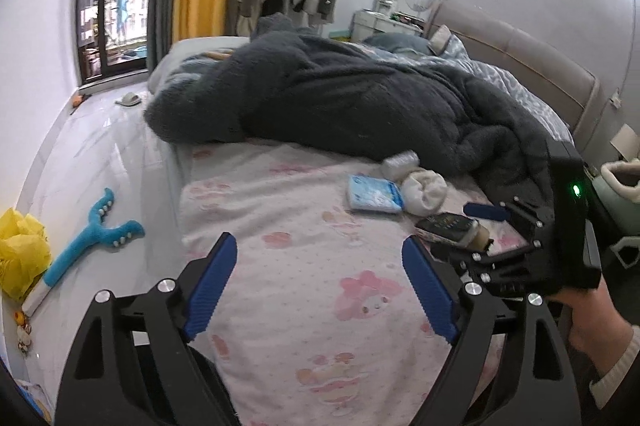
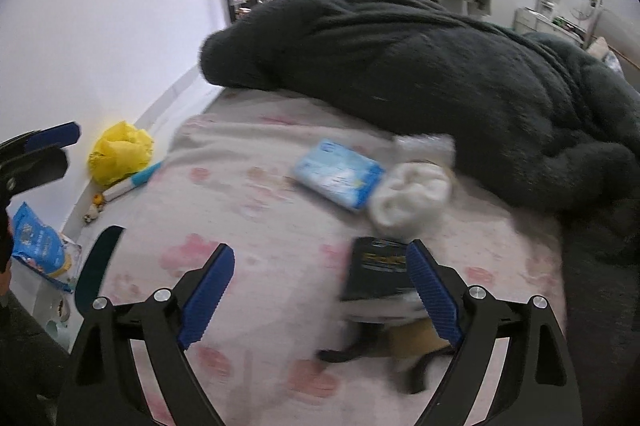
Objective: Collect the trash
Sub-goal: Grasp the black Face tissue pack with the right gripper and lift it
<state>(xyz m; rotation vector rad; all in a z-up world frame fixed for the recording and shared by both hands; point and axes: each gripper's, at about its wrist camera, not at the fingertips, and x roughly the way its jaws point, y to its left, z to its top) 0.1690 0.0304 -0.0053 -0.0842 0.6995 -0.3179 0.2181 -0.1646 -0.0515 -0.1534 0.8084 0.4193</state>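
Both grippers open over the bed, nothing held yet

The left gripper (image 1: 318, 290) and right gripper (image 2: 320, 292) have their jaws wide apart. The dark bottle (image 2: 380, 272) lies low and centre-right, touching the right gripper's pad; better to centre the jaws around it before closing.

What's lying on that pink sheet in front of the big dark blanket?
On the pink sheet: a blue tissue pack, a white sock, a clear wrapper and a dark bottle. Anything under the dark blanket is hidden.
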